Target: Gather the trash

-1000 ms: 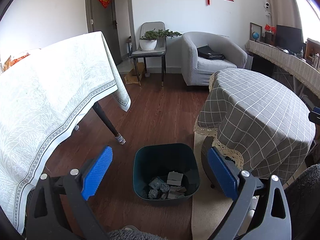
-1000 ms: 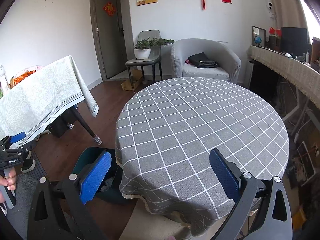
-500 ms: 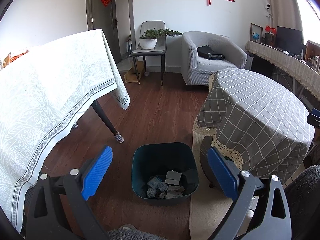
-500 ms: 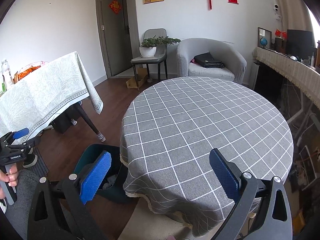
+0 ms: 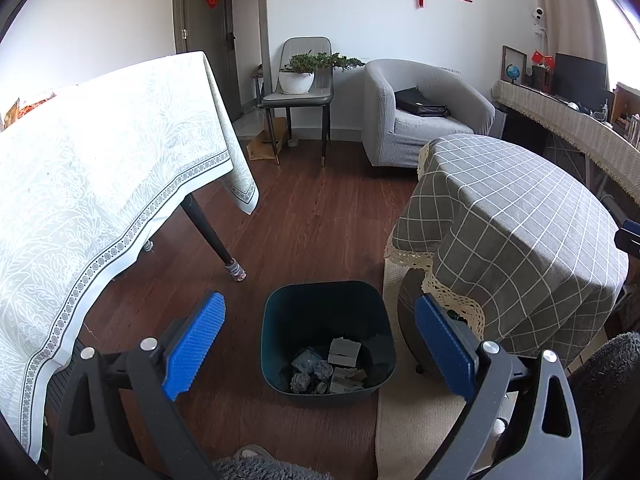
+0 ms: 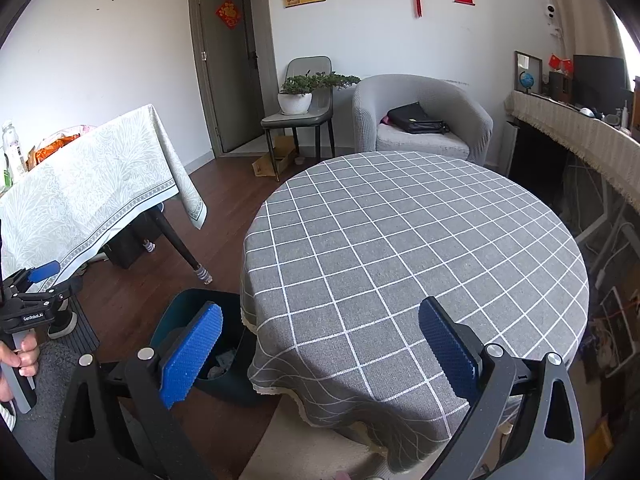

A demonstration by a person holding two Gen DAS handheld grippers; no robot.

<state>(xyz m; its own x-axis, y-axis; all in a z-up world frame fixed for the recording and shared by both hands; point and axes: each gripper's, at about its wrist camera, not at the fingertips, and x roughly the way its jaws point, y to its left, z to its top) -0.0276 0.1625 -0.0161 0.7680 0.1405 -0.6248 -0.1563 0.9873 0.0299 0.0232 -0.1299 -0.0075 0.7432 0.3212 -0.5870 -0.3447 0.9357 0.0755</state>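
Observation:
A dark teal bin (image 5: 326, 336) stands on the wood floor beside the round table, with several crumpled grey scraps of trash (image 5: 328, 368) at its bottom. My left gripper (image 5: 320, 340) hovers above the bin, open, nothing between its blue pads. In the right wrist view the bin (image 6: 188, 316) shows partly behind the left pad, under the table's edge. My right gripper (image 6: 320, 350) is open over the near edge of the round table with the grey checked cloth (image 6: 420, 248), holding nothing. The left gripper (image 6: 34, 300) appears at the far left, held in a hand.
A long table with a pale patterned cloth (image 5: 92, 168) fills the left, its dark leg (image 5: 216, 240) near the bin. A beige rug (image 5: 408, 412) lies under the round table. Farther back are a chair with a potted plant (image 5: 298, 80) and a grey armchair (image 5: 420, 112).
Both views have shifted slightly, as the grippers rose and drew back a little. The bin and its trash have not moved, and both grippers stay open.

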